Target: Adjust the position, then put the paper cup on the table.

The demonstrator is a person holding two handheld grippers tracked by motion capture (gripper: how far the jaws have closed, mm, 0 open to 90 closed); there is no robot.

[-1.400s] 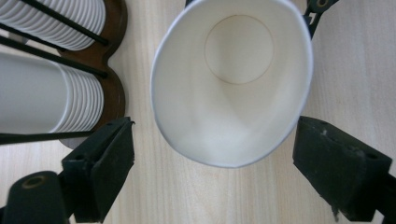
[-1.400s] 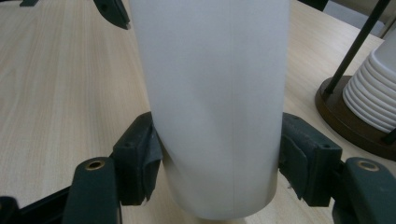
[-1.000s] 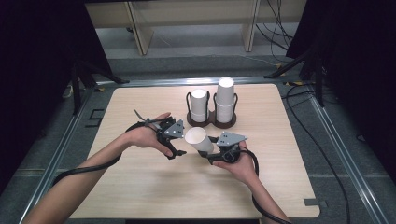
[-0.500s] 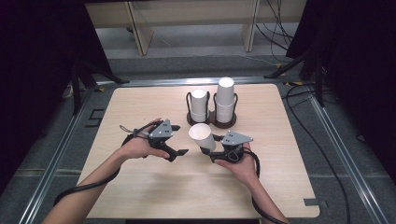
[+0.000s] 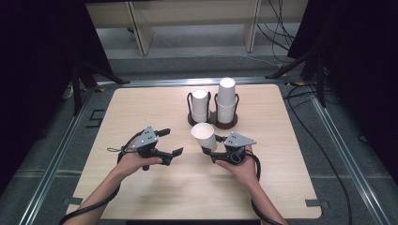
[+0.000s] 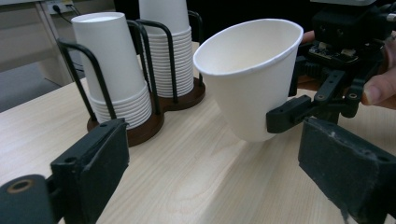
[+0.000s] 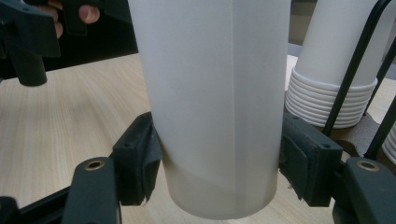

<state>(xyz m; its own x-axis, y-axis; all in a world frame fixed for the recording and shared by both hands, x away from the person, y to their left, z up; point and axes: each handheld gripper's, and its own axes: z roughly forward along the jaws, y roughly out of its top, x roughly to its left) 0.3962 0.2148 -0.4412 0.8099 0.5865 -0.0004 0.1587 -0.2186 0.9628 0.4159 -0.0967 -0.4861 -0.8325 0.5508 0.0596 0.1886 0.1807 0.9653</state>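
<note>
High view, change: the left hand-held gripper (image 5: 170, 142) has drawn back from the paper cup (image 5: 203, 136), jaws released and empty after just opening a little wider; the handover looks done, so the right hand-held gripper (image 5: 212, 153) alone carries the cup.
High view, containers: a black cup holder (image 5: 189, 117) on the surface (image 5: 141, 108) keeps two stacks of cups (image 5: 200, 104), rims down.
Left gripper view: cup (image 6: 250, 79) tilted, empty, above the surface, just beside the holder (image 6: 140, 133).
Right gripper view: jaws clenched on the cup (image 7: 215, 102) near its base.
</note>
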